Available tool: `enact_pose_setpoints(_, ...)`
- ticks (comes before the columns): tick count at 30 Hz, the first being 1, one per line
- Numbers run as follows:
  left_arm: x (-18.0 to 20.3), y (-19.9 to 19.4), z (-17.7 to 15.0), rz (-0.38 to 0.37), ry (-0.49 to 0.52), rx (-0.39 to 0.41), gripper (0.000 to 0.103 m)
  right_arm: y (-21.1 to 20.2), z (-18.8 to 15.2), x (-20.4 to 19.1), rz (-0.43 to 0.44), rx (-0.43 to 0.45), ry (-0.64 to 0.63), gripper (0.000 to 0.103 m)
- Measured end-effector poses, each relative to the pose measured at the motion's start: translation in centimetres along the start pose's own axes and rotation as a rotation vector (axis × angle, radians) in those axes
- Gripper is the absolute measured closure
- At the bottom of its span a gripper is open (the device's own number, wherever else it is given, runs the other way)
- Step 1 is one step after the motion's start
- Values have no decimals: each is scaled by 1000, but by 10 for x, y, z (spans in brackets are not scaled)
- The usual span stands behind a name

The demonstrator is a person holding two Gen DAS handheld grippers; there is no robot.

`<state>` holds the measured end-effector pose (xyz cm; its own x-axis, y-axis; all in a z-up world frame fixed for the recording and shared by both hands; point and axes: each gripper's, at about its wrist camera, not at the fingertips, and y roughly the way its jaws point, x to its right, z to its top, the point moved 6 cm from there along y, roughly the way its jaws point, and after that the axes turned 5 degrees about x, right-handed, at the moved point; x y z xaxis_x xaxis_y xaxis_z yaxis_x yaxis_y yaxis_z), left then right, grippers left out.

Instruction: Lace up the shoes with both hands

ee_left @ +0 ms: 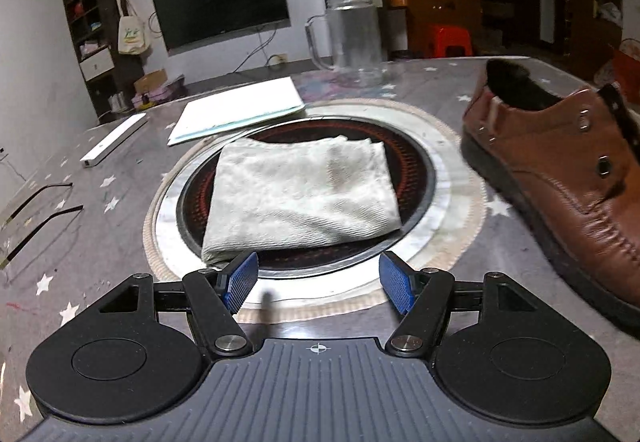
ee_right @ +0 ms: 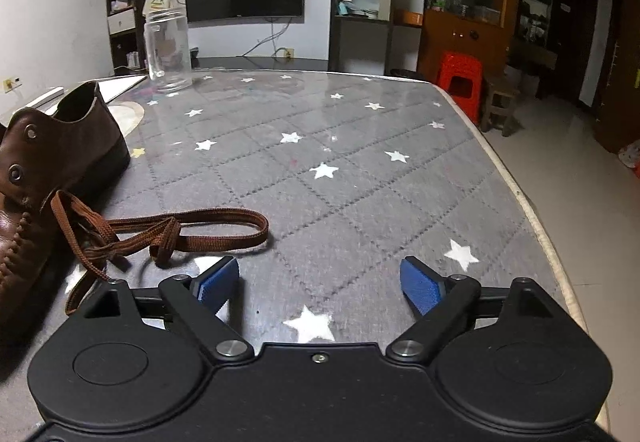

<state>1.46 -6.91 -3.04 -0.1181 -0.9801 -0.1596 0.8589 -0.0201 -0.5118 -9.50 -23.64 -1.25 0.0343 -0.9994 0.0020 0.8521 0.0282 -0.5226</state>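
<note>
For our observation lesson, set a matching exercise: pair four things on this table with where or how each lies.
Things:
1 folded cloth
2 shoelace
3 glass jar
4 brown shoe

Places or states:
A loose on the starred table cover beside the shoe
B upright near the far table edge
C on the round dark hob
D eyelets showing no lace through them

Pairs: 1-C, 2-A, 3-B, 4-D

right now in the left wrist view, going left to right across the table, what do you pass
white bar → folded grey cloth on the round burner → brown leather shoe
</note>
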Motion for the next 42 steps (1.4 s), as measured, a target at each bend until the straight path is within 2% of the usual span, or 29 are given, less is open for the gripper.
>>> enact_pose_setpoints(4, -1, 3, 2, -1, -1, -1, 34, 2, 0, 3, 8, -6, 17, 9)
enact_pose_setpoints(8, -3, 7, 2, 0, -18, -10, 31, 4, -2, 1, 14, -18, 7, 1)
enact_pose_setpoints(10, -5, 9, 2, 2, -31, -15, 23, 4, -2, 1, 16, -18, 7, 1)
enact_pose_setpoints(19, -16, 16, -1, -8, -108, -44, 10, 4, -3, 2, 20, -22, 11, 0)
enact_pose_setpoints(26, -22, 17, -4, -21, -138, -52, 8, 3, -3, 2, 19, -23, 10, 0)
enact_pose_setpoints(42, -63, 31, -8, -42, -158, -61, 5, 3, -4, 3, 20, -22, 12, 0)
